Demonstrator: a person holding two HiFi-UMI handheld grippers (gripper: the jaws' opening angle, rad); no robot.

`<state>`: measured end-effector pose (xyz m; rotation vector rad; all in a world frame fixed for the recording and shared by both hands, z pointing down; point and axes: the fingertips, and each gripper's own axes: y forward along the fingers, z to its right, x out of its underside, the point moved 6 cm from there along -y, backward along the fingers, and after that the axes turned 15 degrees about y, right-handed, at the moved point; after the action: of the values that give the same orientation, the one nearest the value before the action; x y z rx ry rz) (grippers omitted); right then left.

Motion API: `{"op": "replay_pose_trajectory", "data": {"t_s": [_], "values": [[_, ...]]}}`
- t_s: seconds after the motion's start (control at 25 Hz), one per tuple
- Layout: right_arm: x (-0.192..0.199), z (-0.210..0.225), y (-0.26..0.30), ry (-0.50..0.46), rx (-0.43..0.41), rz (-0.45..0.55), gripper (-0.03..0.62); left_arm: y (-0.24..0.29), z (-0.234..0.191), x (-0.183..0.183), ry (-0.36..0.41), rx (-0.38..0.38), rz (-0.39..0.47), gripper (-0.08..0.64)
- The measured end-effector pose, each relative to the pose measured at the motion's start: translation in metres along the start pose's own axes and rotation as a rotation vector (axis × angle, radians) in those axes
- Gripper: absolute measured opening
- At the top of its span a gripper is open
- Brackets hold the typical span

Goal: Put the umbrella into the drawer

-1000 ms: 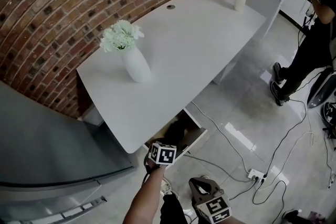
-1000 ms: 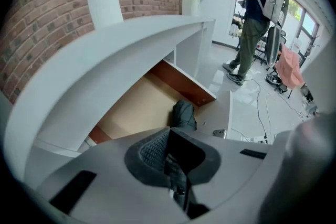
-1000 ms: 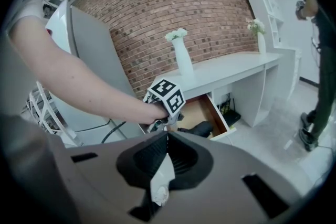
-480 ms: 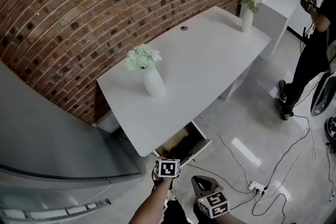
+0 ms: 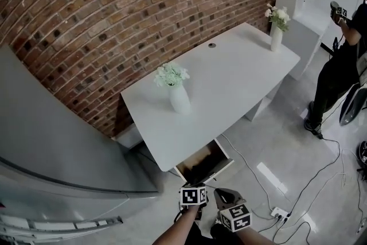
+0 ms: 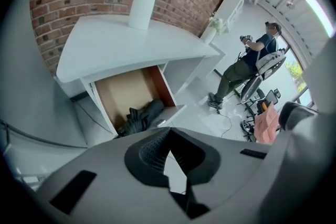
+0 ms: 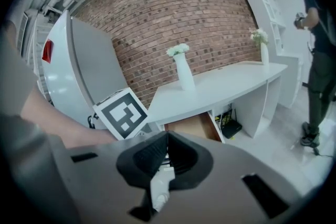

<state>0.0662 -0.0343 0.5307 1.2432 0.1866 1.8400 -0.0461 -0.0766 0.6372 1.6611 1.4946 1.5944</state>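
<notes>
The drawer [image 5: 223, 154] under the white desk [image 5: 229, 83] stands pulled out. A black folded umbrella [image 6: 139, 118] lies inside it, seen as a dark mass [image 5: 200, 170] in the head view. My left gripper [image 5: 194, 194] hangs in front of the drawer and above it, apart from the umbrella. Its jaws are shut with nothing between them [image 6: 169, 136]. My right gripper [image 5: 226, 199] is beside it on the right, also shut and empty [image 7: 166, 150]. In the right gripper view the drawer [image 7: 195, 126] shows past the left gripper's marker cube [image 7: 123, 113].
Two white vases with flowers [image 5: 179, 98] [image 5: 276, 36] stand on the desk. A large grey cabinet [image 5: 51, 146] fills the left. A person in black [image 5: 338, 77] stands at the right. A power strip [image 5: 279, 214] and cables lie on the floor.
Both grippers have risen and drawn back from the open drawer, the left one further and with a roll. The umbrella stays in the drawer.
</notes>
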Motion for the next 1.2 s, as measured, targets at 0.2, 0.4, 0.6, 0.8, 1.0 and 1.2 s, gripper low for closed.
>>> {"op": "replay_pose_trajectory", "data": {"t_s": [0.2, 0.4, 0.6, 0.8, 1.0, 1.2], "values": [[0.000, -0.014, -0.001, -0.038, -0.011, -0.007, 0.017, -0.019, 0.026, 0.000, -0.115, 0.082, 0.067, 0.008], [-0.008, -0.034, 0.004, -0.079, -0.037, -0.004, 0.017, -0.051, 0.024, -0.005, -0.169, 0.095, 0.158, 0.008], [-0.025, -0.057, 0.014, -0.150, -0.052, 0.019, 0.017, -0.081, 0.009, -0.009, -0.133, 0.067, 0.210, 0.008], [-0.035, -0.065, 0.025, -0.209, -0.014, 0.011, 0.017, -0.109, -0.015, -0.009, -0.068, -0.025, 0.243, 0.008], [-0.016, -0.054, 0.042, -0.174, 0.068, -0.095, 0.017, -0.105, -0.038, 0.013, -0.052, -0.022, 0.206, 0.008], [0.006, -0.053, 0.057, -0.127, 0.109, -0.189, 0.017, -0.097, -0.053, 0.045, -0.059, -0.003, 0.132, 0.008]]}}
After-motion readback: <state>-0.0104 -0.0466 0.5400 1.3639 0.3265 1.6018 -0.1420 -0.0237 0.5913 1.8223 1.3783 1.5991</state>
